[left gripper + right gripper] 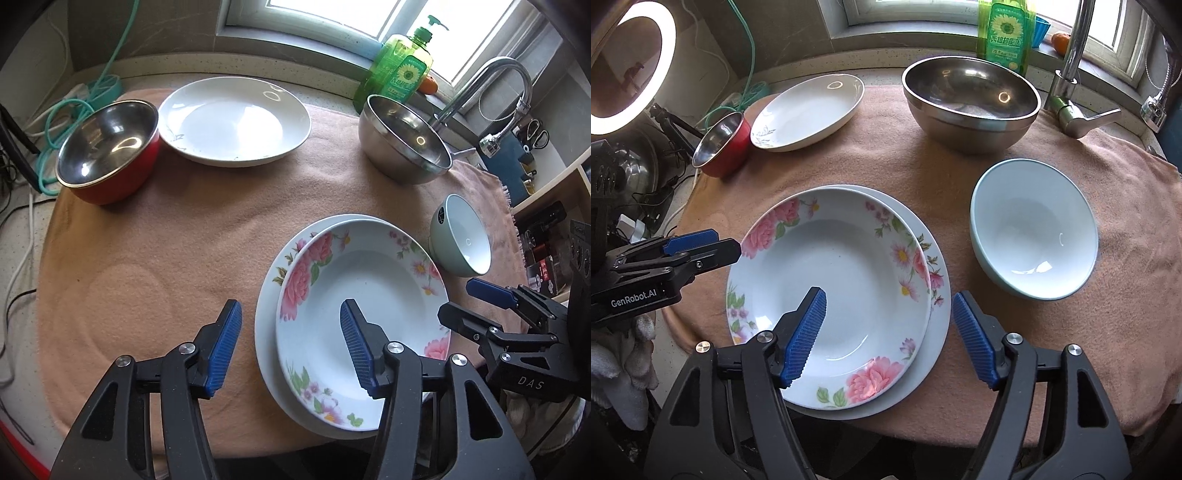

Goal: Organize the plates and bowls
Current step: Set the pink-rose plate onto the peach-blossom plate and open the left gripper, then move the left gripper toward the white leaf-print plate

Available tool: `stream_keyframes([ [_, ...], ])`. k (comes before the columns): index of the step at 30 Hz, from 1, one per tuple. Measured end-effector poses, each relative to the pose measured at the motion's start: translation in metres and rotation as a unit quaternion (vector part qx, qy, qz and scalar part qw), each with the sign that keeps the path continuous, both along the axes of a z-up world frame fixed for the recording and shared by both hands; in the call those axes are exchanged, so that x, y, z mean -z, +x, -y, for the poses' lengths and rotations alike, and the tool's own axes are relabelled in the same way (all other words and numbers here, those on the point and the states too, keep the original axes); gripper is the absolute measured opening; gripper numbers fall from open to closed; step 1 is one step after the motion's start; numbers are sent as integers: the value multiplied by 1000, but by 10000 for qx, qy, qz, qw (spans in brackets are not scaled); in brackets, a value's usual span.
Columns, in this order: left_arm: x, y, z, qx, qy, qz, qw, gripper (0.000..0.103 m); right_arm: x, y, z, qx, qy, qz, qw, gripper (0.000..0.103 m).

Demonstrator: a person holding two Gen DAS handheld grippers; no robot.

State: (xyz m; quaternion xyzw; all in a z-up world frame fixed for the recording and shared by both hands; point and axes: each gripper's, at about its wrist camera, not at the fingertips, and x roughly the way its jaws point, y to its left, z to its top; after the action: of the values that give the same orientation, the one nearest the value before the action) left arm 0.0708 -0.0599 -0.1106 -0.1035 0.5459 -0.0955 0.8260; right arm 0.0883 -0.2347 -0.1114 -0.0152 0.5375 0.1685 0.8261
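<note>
A floral plate (362,310) (831,295) lies stacked on a plain white plate (264,332) (938,314) near the front of the cloth. A pale green bowl (461,240) (1034,229) stands to its right. A large steel bowl (402,140) (971,99) is at the back right. A white plate (236,122) (809,110) and a red bowl with steel inside (107,147) (722,146) are at the back left. My left gripper (291,343) is open and empty over the stack's left edge. My right gripper (890,332) is open and empty over the stack's right edge.
A pink cloth (166,240) (1126,258) covers the counter. A green soap bottle (399,62) (1004,33) and a tap (491,85) (1075,74) stand at the back right. Cables (66,110) lie at the left. A ring light (628,62) stands at the far left.
</note>
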Motion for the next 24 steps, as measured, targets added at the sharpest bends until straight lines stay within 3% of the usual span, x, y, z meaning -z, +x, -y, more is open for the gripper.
stream_keyframes([
  [1, -2, 0, 0, 1, 25, 15, 10000, 56, -3, 0, 1, -13, 59, 41, 10000, 86],
  [3, -6, 0, -2, -66, 83, 61, 9999, 62, -9, 0, 2, -33, 130, 116, 9998, 87],
  [24, -45, -6, -21, -691, 316, 443, 9961, 62, -49, 1, 19, -379, 711, 303, 9963, 88],
])
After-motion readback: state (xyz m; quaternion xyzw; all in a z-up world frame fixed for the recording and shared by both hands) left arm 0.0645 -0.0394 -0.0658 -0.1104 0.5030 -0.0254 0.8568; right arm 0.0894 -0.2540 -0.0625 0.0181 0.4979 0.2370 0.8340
